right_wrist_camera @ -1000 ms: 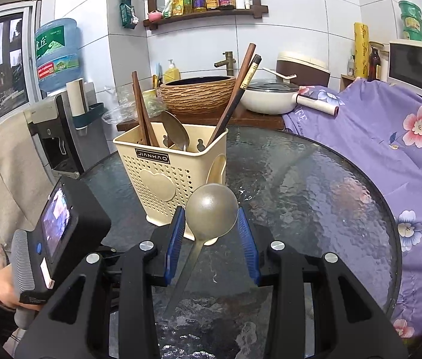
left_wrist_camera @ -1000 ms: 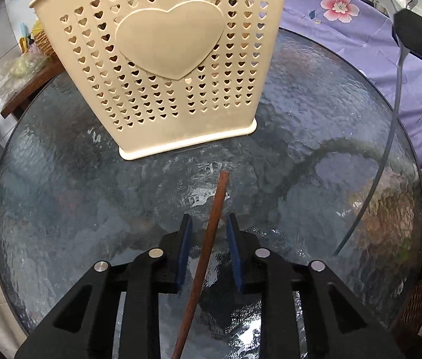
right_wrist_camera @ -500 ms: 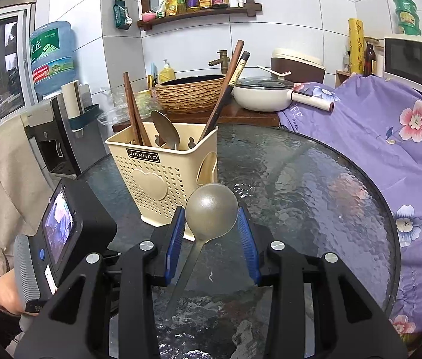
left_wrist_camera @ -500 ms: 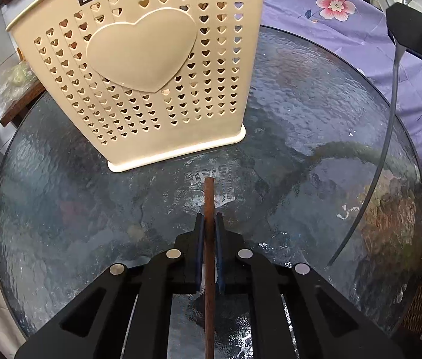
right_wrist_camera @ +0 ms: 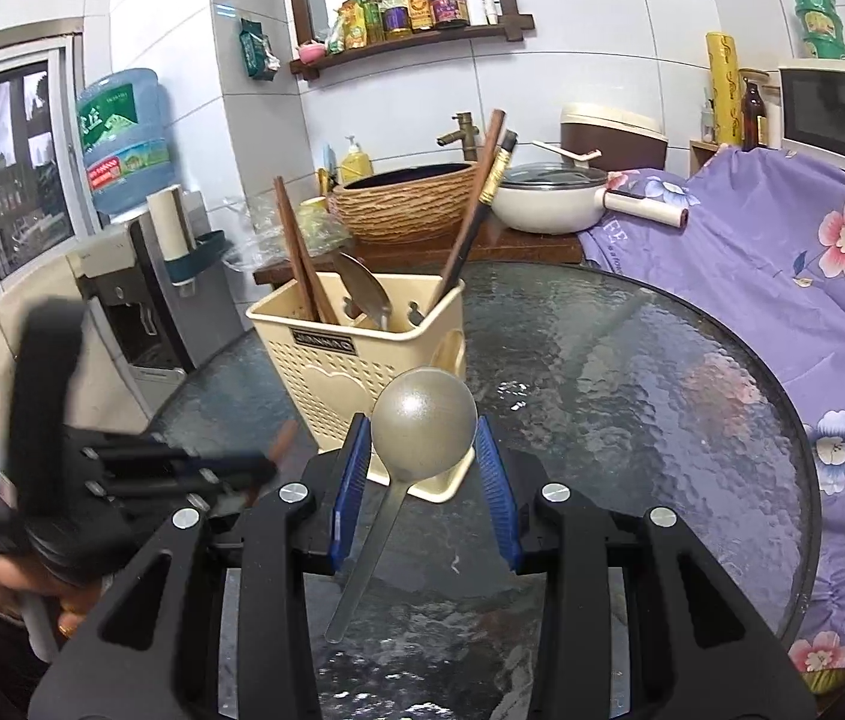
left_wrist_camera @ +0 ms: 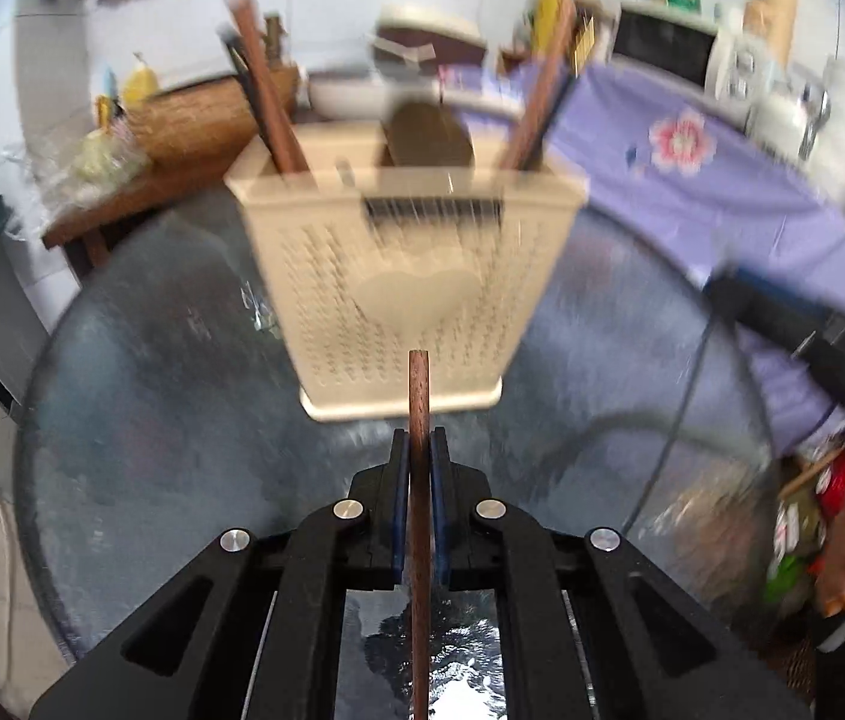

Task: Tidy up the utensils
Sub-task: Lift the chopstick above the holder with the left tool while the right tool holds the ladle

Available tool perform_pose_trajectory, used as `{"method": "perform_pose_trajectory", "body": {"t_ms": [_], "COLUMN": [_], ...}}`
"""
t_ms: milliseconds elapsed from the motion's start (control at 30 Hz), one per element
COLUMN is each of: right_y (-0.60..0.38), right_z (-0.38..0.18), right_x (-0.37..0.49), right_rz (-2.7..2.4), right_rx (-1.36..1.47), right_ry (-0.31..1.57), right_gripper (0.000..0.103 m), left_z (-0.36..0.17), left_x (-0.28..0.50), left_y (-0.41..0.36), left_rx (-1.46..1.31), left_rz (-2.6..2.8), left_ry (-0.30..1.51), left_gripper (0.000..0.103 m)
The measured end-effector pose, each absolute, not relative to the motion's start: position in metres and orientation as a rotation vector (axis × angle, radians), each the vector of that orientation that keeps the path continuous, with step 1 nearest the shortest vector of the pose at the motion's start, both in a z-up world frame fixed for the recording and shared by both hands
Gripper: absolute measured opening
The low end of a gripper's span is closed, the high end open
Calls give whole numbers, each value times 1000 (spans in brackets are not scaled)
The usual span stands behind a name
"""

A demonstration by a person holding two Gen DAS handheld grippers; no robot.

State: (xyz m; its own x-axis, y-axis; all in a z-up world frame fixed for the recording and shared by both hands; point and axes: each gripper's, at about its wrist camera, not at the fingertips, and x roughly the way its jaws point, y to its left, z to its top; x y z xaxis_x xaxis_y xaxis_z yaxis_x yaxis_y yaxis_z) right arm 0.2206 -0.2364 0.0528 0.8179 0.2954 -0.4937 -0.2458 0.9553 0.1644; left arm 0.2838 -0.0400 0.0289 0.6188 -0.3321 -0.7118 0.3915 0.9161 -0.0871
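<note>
My left gripper [left_wrist_camera: 420, 450] is shut on a brown wooden chopstick [left_wrist_camera: 419, 414] and holds it lifted, tip pointing at the cream perforated utensil holder [left_wrist_camera: 410, 294]. The view is motion-blurred. The holder [right_wrist_camera: 344, 372] stands on the round glass table [right_wrist_camera: 632, 396] and holds wooden chopsticks [right_wrist_camera: 302, 264], dark chopsticks [right_wrist_camera: 479, 192] and a spoon [right_wrist_camera: 365, 288]. My right gripper [right_wrist_camera: 422, 456] is shut on a metal spoon [right_wrist_camera: 422, 426], bowl up, just in front of the holder. The left gripper also shows at the left of the right wrist view [right_wrist_camera: 266, 468].
A purple floral cloth [right_wrist_camera: 782, 252] covers furniture right of the table. Behind the table stand a wooden bench with a wicker basket [right_wrist_camera: 404, 198], a white pan [right_wrist_camera: 548, 198] and a water dispenser [right_wrist_camera: 128, 228]. A microwave [right_wrist_camera: 836, 114] is at far right.
My left gripper closed on the chopstick, then lifted and tilted up so the holder's rim and the room come into view. My right gripper keeps the spoon, almost still.
</note>
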Motion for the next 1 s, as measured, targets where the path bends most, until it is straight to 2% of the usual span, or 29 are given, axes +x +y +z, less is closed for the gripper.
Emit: {"method": "perform_pose_trajectory", "body": {"t_ms": [300,767,1000], "right_y": [-225,-210,-211], "right_z": [83,115,150], "right_x": [211,225,242], "right_rz": [361,371,352], "right_rx": [91,21,0], "right_ry": [487,454,418], "right_gripper": [37,37,37], "left_z": [94,134,187], "left_x": [257,257,267], "left_y": [-14,-12,-15], "left_rx": [-16,-28,-32], "left_rz": [-413,-437,-464], "left_ry": [626,551,484], "left_gripper": [7,6,6]}}
